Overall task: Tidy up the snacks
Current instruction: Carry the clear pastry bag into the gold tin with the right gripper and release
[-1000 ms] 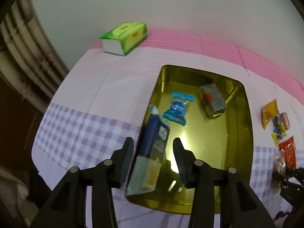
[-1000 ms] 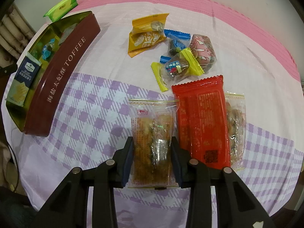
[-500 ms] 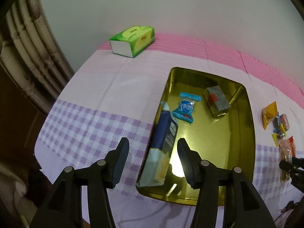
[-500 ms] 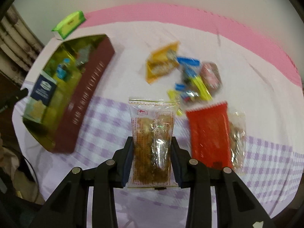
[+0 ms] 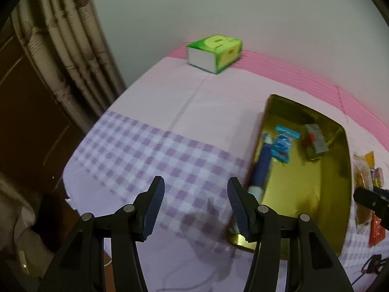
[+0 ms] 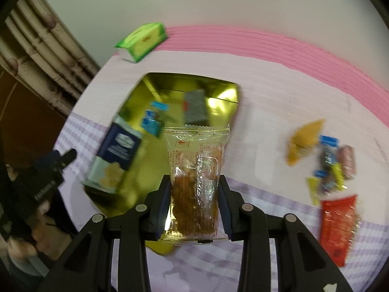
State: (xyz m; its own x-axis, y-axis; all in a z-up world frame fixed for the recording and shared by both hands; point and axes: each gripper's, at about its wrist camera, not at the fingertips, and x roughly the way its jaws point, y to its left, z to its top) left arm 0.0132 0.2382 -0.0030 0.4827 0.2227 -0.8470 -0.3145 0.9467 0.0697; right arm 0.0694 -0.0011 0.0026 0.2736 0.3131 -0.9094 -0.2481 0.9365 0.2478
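A gold tin [image 5: 323, 194] [image 6: 136, 102] sits on the checked cloth, holding a dark blue cracker box [image 5: 261, 163] [image 6: 116, 155] leaning on its left wall, a blue candy [image 5: 282, 146] [image 6: 152, 121] and a grey bar [image 5: 316, 141] [image 6: 195, 108]. My right gripper [image 6: 194, 194] is shut on a clear pack of brown snack [image 6: 194, 182], held above the tin's near right edge. My left gripper [image 5: 194, 202] is open and empty over the cloth, left of the tin.
A green tissue box [image 5: 215, 53] [image 6: 143, 40] stands at the table's far left. Loose snacks lie right of the tin: a yellow pack [image 6: 304, 141], small candies [image 6: 333, 168], a red pack [image 6: 338, 223]. Curtain [image 5: 60, 56] and table edge are at left.
My left gripper let go of the blue box and drew back left of the tin. My right gripper lifted the clear snack pack and carried it left, over the tin.
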